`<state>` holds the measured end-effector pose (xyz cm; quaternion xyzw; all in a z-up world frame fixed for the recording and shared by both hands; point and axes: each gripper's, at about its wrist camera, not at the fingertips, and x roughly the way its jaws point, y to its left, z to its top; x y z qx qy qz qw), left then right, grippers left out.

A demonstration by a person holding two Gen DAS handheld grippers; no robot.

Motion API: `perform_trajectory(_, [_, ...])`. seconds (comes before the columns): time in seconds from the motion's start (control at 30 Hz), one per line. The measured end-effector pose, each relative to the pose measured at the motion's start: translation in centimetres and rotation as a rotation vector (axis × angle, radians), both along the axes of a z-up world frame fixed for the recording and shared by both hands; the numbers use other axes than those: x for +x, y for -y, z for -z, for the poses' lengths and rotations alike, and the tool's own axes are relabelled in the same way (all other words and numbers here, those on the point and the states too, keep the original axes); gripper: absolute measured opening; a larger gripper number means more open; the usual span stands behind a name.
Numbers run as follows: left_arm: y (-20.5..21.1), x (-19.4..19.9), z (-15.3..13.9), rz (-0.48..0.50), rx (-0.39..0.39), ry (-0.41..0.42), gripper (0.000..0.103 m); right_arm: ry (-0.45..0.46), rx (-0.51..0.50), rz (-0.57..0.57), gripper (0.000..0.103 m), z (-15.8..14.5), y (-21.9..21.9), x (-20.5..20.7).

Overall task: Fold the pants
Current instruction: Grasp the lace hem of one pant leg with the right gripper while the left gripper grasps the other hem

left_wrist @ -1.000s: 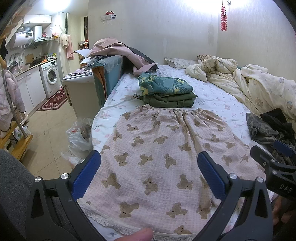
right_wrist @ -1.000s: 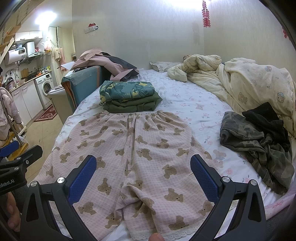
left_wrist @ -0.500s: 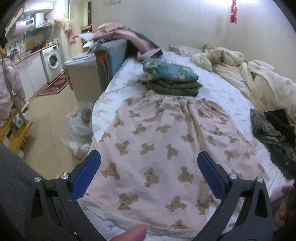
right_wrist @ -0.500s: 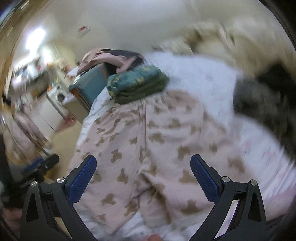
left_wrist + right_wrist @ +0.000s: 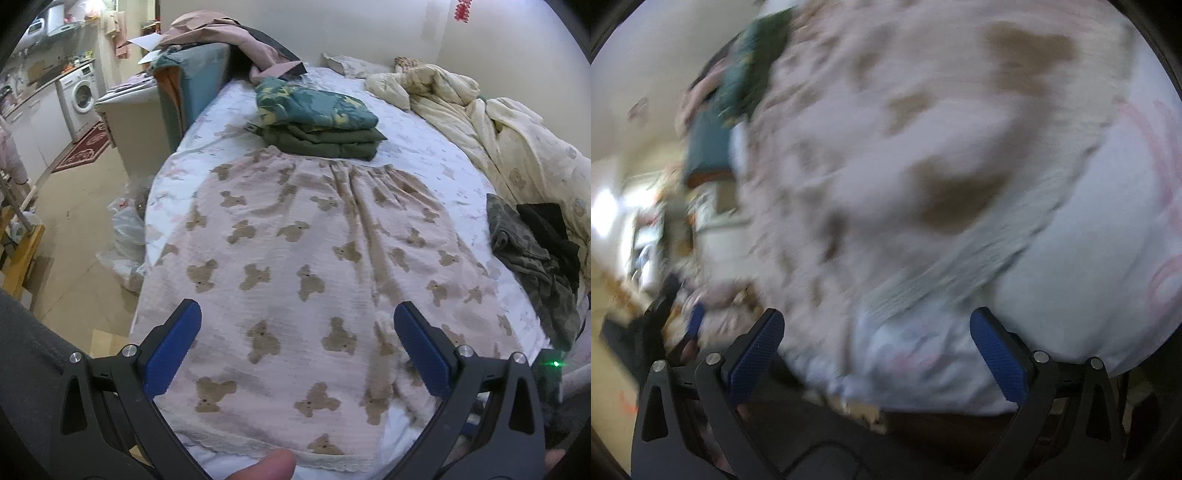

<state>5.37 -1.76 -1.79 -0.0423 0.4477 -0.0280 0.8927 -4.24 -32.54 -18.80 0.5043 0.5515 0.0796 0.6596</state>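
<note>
R tool (image 5: 873, 350) dropped near bed (image 5: 424, 147) edge, blurred.

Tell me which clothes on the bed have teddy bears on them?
The pink pants, spread flat nearest the left gripper. The folded stack is green; the crumpled heap is dark.

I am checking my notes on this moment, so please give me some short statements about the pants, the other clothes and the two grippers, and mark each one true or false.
1. The bear-print pants lie spread flat on the bed. True.
2. The left gripper is shut on the hem. False: its fingers stand wide apart and hold nothing.
3. A folded stack of green clothes sits just beyond the waistband. True.
4. The dark camouflage clothes are neatly folded. False: they lie in a crumpled heap beside the pants.
5. The right gripper is open. True.
</note>
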Motion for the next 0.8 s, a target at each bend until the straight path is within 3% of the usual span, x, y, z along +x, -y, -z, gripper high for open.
perform_trajectory(0.07, [0.2,0.2,0.0,0.003,0.006,0.001,0.103,0.024,-0.026,0.102,0.087,0.0,1.7,0.0])
perform_trajectory(0.2, [0.1,0.2,0.4,0.001,0.049,0.005,0.103,0.072,-0.121,0.253,0.086,-1.2,4.9,0.6])
perform_trajectory(0.37, [-1.0,0.6,0.8,-0.028,0.057,-0.011,0.103,0.048,-0.236,0.482,0.078,-1.7,10.0,0.9])
perform_trajectory(0.43, [-1.0,0.6,0.9,-0.028,0.058,-0.011,0.103,0.022,-0.195,0.518,0.077,-0.8,11.7,1.7])
perform_trajectory(0.5, [-0.9,0.8,0.9,-0.012,0.059,-0.018,0.103,0.023,-0.226,0.487,0.060,-1.1,11.7,2.3])
perform_trajectory(0.53, [-0.7,0.9,0.9,-0.001,0.064,-0.022,0.103,0.036,-0.259,0.462,0.025,-1.6,11.4,2.5])
perform_trajectory(0.57, [-0.3,1.1,0.7,0.013,0.070,-0.029,0.103,0.047,-0.283,0.448,0.002,-2.2,11.3,2.6])
perform_trajectory(0.67, [0.6,1.9,0.1,0.039,0.072,-0.024,0.103,0.133,-0.327,0.429,0.002,-4.2,10.5,2.1])
perform_trajectory(0.8, [2.2,4.3,0.3,0.064,0.088,-0.079,0.103,0.253,-0.340,0.427,0.002,-7.4,10.3,1.4])
